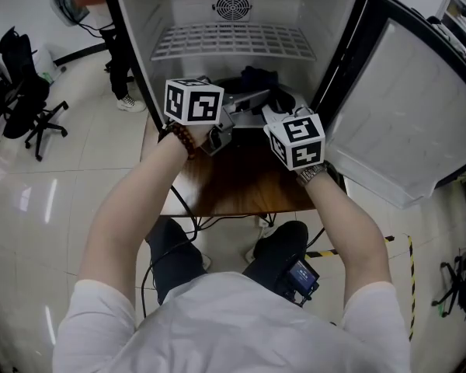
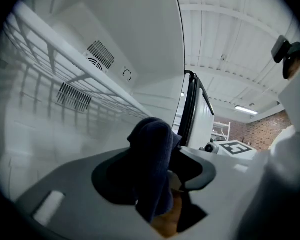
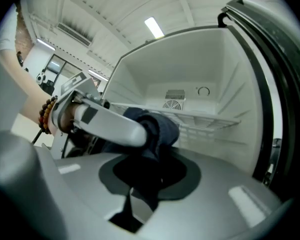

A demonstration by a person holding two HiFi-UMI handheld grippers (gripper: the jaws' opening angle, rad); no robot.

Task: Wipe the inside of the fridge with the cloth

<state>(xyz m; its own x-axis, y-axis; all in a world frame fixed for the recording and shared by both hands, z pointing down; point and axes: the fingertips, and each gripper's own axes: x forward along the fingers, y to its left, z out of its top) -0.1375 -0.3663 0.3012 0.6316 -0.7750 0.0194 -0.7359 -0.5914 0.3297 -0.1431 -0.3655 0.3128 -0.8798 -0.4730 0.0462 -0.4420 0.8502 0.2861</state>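
Cloth (image 1: 258, 79) is being held at the open fridge's (image 1: 137, 29) mouth.
The right gripper (image 3: 149, 179) is pinching the dark cloth in narrow jaws; the left gripper (image 2: 162, 184) is standing wide around it, pads not pressing, above the wooden table (image 1: 233, 185).

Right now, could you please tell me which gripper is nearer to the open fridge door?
Right. The right gripper, shut on the cloth, sits just left of the hinged edge of the open door; the left gripper lies farther left, beyond the cloth.

Brown wooden table (image 1: 241, 185), black office chair (image 1: 29, 107), standing person's legs (image 1: 118, 62)
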